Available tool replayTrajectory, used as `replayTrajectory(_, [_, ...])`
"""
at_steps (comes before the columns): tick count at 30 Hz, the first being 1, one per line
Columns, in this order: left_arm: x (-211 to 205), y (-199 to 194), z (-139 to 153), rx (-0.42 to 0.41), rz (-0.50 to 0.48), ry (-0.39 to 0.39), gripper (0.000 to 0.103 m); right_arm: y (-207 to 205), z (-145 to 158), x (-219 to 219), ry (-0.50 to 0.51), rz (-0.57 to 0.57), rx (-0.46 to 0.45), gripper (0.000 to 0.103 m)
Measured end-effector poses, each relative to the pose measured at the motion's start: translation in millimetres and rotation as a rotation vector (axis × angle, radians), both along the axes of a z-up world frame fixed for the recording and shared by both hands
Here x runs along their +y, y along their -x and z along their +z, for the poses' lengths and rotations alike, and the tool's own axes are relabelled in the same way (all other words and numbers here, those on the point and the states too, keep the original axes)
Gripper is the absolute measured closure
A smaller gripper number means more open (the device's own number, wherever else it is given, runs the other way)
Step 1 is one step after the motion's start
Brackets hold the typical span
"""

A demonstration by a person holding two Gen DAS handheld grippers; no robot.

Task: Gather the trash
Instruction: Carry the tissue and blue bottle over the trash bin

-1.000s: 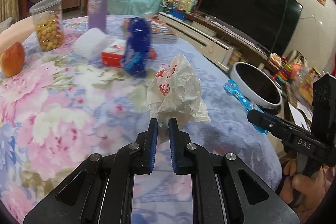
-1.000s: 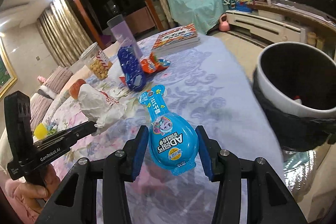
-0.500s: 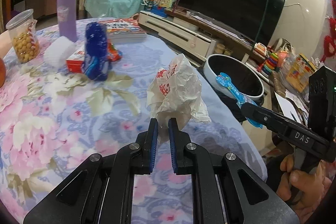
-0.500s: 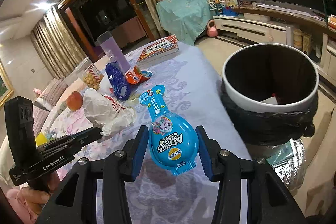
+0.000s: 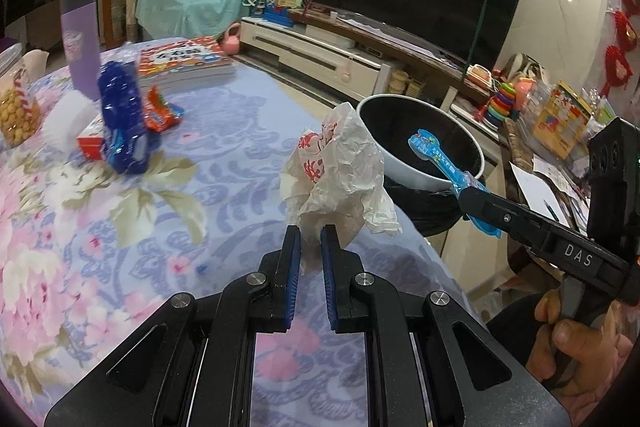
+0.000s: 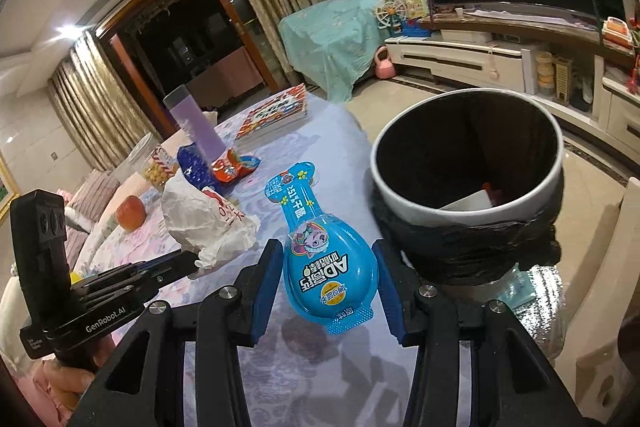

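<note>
Now, nearest first.
Left gripper (image 5: 310, 239): jaws pinched nearly together on the lowest fold of the crumpled white paper wrapper with red print (image 5: 340, 175), which stands just above the frame's middle, off the table.
Right gripper (image 6: 326, 269): jaws about half apart, pressing either side of the bulb of the blue plastic bottle-shaped snack pack (image 6: 320, 247), centre of the frame.
Wrapper, handling: probably very light, soft and springy; a pinch on a gathered fold suits it, though a loose flap could slip or tear.
Snack pack, handling: glossy film, likely light and slick; holding the wide bulb, not the thin neck, seems safest.
Table (image 5: 224, 163): floral cloth, lower left.
Bin (image 6: 468, 203): white round trash bin with black liner, right of centre, just beyond the pack; some scraps inside.
</note>
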State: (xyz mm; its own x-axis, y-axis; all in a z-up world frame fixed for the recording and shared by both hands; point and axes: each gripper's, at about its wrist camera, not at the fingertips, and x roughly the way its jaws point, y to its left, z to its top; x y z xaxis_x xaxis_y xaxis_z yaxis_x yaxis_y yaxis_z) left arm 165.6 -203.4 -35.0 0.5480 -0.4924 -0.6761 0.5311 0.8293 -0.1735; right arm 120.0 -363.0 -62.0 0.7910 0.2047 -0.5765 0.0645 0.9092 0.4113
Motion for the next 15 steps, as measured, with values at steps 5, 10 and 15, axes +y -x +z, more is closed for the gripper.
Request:
replayTrajectory(5, [-16, -2, 2, -0.003, -0.024, -0.001, 0.093, 4, 1, -14, -0.004, -0.025, -0.005, 0.056])
replayTrajectory(10, [-34, -3, 5, -0.008, -0.049, -0.006, 0.093, 5, 2, -28, -0.007, -0.047, -0.009, 0.056])
replayTrajectory(15, [-52, -7, 8, -0.017, -0.075, -0.007, 0.093, 5, 3, -45, -0.01, -0.076, -0.007, 0.056])
